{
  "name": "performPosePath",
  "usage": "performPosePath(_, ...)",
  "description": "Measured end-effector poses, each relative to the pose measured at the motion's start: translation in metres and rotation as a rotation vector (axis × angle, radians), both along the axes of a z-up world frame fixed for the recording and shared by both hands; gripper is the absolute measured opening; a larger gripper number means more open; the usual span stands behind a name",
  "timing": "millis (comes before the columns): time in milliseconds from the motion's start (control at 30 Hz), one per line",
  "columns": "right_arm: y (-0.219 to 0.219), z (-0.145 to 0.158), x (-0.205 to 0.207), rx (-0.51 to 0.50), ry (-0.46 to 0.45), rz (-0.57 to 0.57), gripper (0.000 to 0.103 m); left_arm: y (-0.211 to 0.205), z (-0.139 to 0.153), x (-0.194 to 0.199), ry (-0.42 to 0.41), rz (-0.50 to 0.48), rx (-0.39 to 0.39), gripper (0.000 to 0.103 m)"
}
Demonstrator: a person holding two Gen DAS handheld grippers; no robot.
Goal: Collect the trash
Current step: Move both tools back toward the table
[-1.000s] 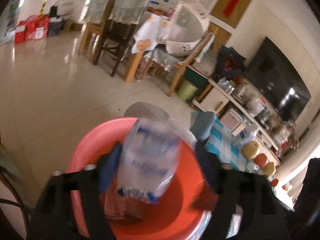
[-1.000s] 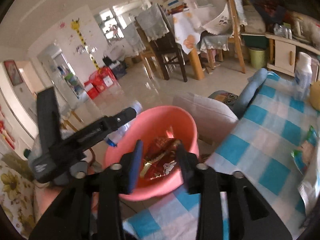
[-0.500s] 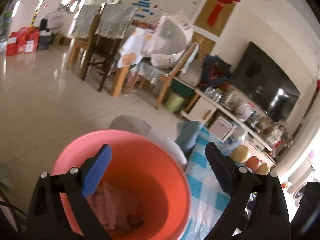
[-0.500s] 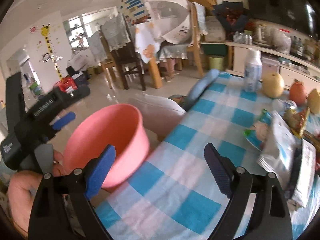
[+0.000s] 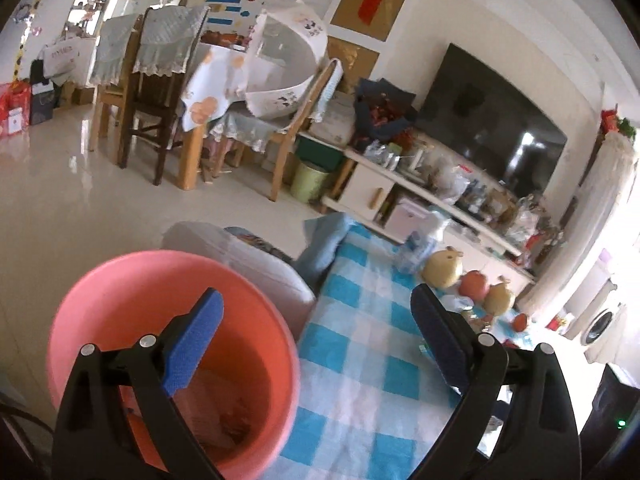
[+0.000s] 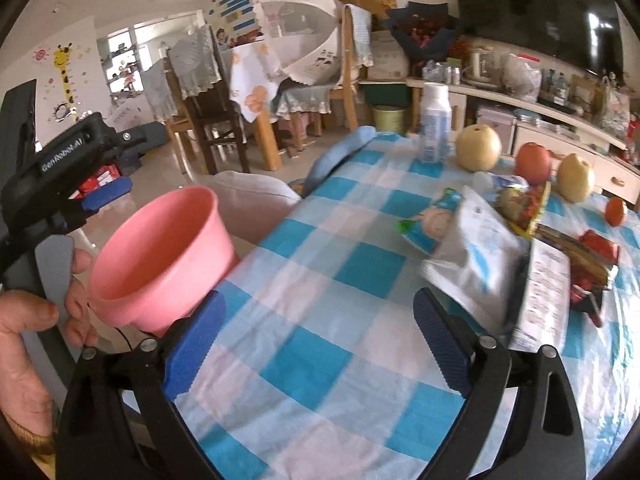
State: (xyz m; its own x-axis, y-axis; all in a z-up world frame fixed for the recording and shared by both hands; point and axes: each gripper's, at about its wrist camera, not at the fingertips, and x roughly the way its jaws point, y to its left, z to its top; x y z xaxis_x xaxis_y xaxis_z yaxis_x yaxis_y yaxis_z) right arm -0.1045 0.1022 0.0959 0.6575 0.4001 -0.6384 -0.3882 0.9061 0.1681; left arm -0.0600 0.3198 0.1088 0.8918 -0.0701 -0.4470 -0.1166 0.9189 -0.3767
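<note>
A pink bin (image 5: 120,280) stands by the table's left edge with wrappers lying in its bottom; it also shows in the right wrist view (image 6: 168,256). My left gripper (image 5: 316,320) is open and empty, above the bin's right rim and the checked tablecloth (image 5: 360,360). My right gripper (image 6: 316,336) is open and empty over the cloth (image 6: 320,280). To its right lie a white and blue bag (image 6: 476,256), a white packet (image 6: 544,296) and red and yellow wrappers (image 6: 576,256). The left gripper (image 6: 108,196) shows at the left of the right wrist view.
A white bottle (image 6: 436,124), pears (image 6: 478,146) and an apple (image 6: 532,162) stand at the table's far side. A grey seat (image 5: 248,256) sits behind the bin. A dining table with chairs (image 5: 168,92) and a TV cabinet (image 5: 420,196) lie beyond.
My left gripper let a white and blue bag drop into the bin and opened. My right gripper opened, releasing a red wrapper, and swung right over the table. Both have turned toward the table.
</note>
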Motion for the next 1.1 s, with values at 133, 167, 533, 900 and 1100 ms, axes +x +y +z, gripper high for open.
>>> performPosePath(133,-0.016,0.004,-0.002,0.027,-0.001,-0.024,0.094,-0.018,-0.001,0.001,-0.003,-0.042,0.032,0.095)
performPosePath(167,-0.018,0.005,-0.002,0.030,-0.003,-0.024,0.094,-0.024,-0.001,0.002,0.001,-0.047,0.054,0.095)
performPosePath(533,-0.035,0.008,-0.012,0.012,-0.037,-0.008,0.094,-0.059,-0.002,0.008,0.037,-0.073,0.146,0.095)
performPosePath(900,-0.057,0.011,-0.015,0.028,-0.050,-0.017,0.094,-0.089,-0.004,0.011,0.024,-0.120,0.176,0.095)
performPosePath(1100,-0.074,0.012,-0.015,0.026,-0.049,-0.030,0.094,-0.113,-0.007,0.016,0.047,-0.171,0.202,0.095)
